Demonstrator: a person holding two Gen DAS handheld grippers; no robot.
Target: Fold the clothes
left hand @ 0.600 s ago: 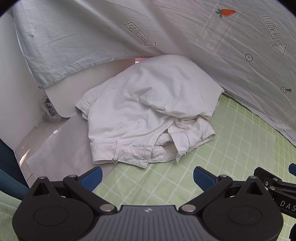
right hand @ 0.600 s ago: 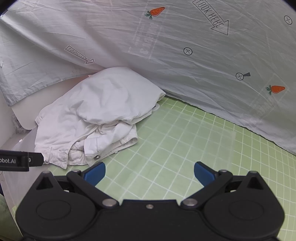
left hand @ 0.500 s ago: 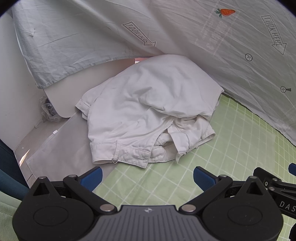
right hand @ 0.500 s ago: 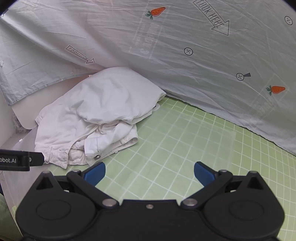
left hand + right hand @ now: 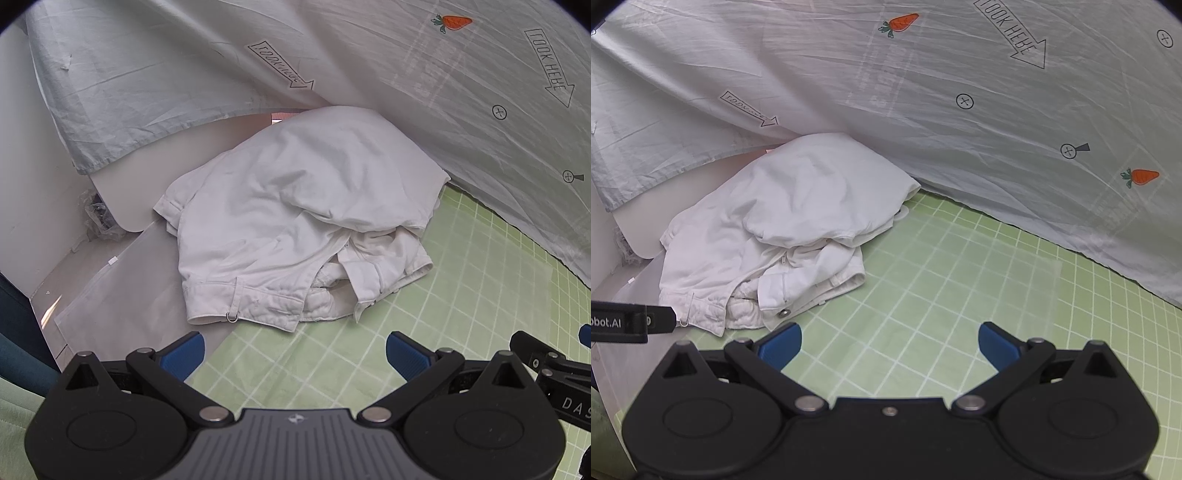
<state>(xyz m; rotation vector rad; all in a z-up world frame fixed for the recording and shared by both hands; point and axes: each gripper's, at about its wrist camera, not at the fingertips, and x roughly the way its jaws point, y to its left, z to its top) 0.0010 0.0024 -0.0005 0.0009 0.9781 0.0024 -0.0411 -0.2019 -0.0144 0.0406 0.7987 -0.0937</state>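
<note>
A crumpled white garment (image 5: 295,221) with a waistband and a small metal ring lies in a heap at the back left of the green grid mat (image 5: 461,295). My left gripper (image 5: 294,350) hovers just in front of it, jaws wide open and holding nothing. In the right wrist view the same garment (image 5: 798,229) sits to the upper left, and my right gripper (image 5: 890,343) stands open over bare mat, right of the heap. The left gripper's finger (image 5: 635,321) pokes in from the left edge, near the waistband ring.
A pale printed sheet (image 5: 406,74) with carrots and arrows hangs behind the garment as a backdrop (image 5: 960,110). A white board (image 5: 122,177) and a translucent plastic sheet (image 5: 110,295) lie left of the mat. Bare mat (image 5: 960,288) stretches to the right.
</note>
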